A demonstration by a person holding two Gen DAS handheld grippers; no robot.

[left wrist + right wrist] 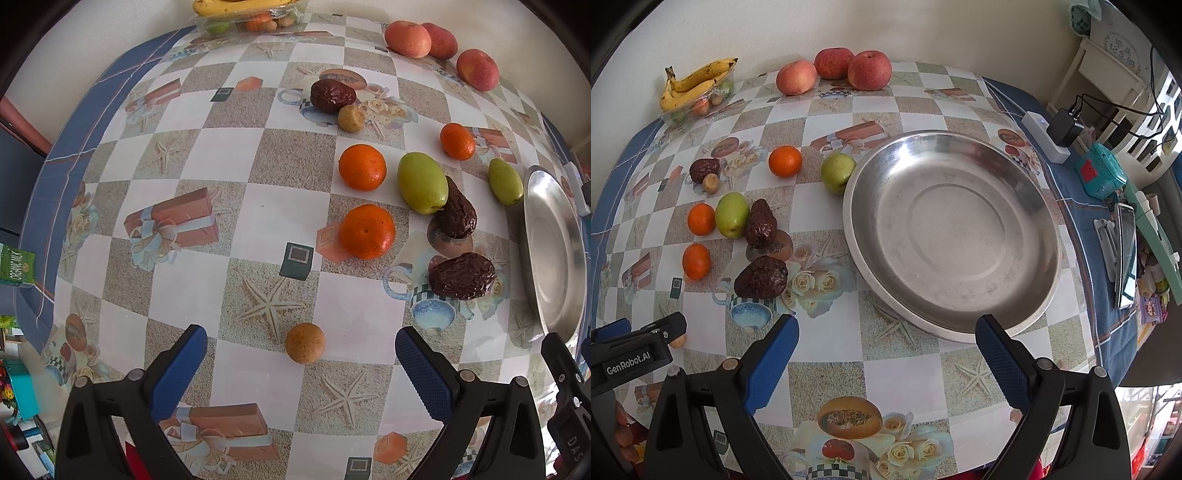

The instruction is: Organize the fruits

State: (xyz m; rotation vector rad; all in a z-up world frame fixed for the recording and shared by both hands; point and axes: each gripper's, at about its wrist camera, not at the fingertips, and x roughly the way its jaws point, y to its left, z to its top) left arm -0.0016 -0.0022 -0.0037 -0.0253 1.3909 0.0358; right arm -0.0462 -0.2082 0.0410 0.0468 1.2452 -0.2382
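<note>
My left gripper (301,354) is open, its blue fingers on either side of a small round tan fruit (305,343) on the table. Beyond it lie oranges (366,231), green fruits (422,182), dark wrinkled dates (461,275) and red apples (407,38). My right gripper (886,350) is open and empty, just in front of an empty steel plate (951,232). The same fruits lie left of the plate: dates (761,277), oranges (696,261), green fruits (732,215) and apples (869,70) at the back.
A clear tray with bananas (696,86) stands at the back left. A power strip with a charger (1051,134), a teal box (1100,173) and a phone (1126,254) lie on the right side. The left gripper's body (635,350) shows at the lower left.
</note>
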